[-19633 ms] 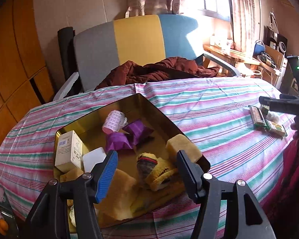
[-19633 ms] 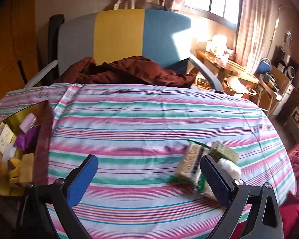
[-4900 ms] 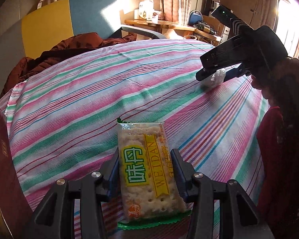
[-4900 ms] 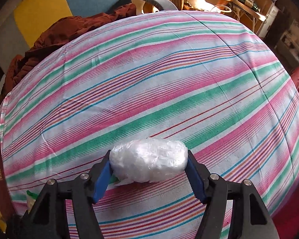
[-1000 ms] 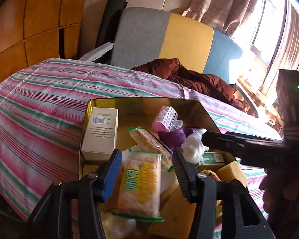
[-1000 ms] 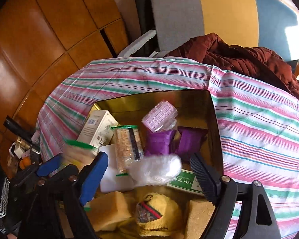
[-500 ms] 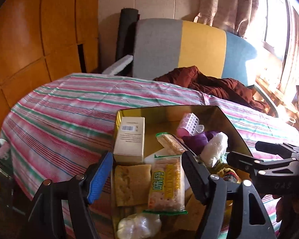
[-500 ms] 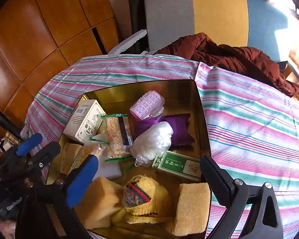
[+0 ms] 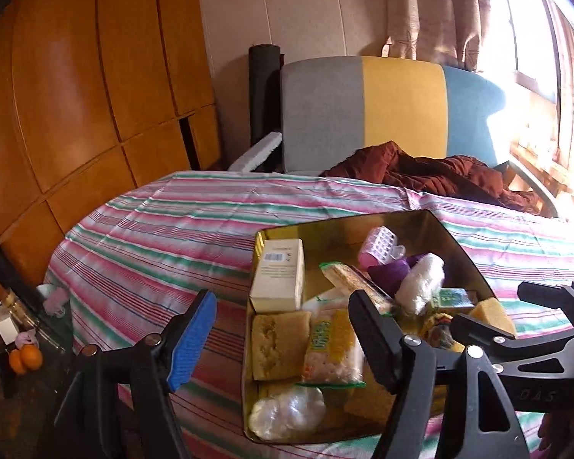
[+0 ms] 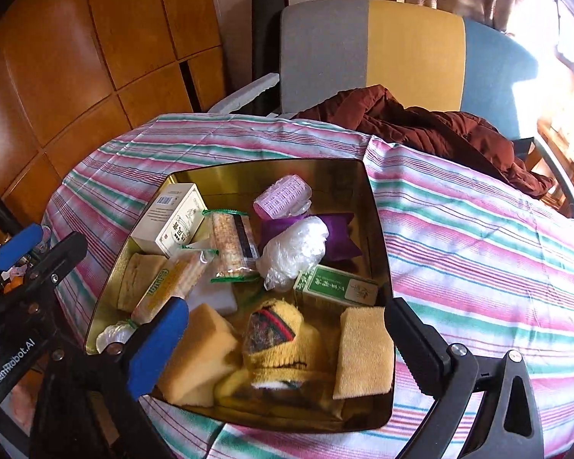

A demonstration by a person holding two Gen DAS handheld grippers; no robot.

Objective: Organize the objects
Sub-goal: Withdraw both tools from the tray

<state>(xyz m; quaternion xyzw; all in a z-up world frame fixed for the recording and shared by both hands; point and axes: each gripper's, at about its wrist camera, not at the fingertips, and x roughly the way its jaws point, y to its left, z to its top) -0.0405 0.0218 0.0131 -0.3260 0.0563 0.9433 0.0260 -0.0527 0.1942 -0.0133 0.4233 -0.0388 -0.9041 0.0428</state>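
Left gripper (image 9: 283, 338): jaws have just been opening and now stand spread, nothing between the pads; it hangs over the near left edge of the tin.
Right gripper (image 10: 283, 338): jaws have just been opening and stand spread wide, empty, above the near end of the tin.
Gold tin (image 10: 379, 229): rests on the striped tablecloth (image 10: 478, 237), lid off, holding all the collected items.
Cracker packet (image 9: 333, 348): lies inside the tin at its left side, propped on a yellow sponge (image 9: 279, 340), free of both grippers.
Plastic-wrapped bundle (image 10: 292, 246): lies mid-tin on the purple pouch (image 10: 340, 235), beside the green box (image 10: 338, 285).
Other contents: white carton (image 10: 174, 218), pink hair roller (image 10: 283, 195), knitted yellow item (image 10: 277, 338), all within the walls.
Step in hand, judged: withdrawal after release.
Method advised: draw both grippers up and back with jaws kept spread, clear of the tin rim and of each other.
Risk, judged: the cracker packet leans loosely and a brushing finger could tip it.
Cloth outside the tin: no stray item seen in either view.
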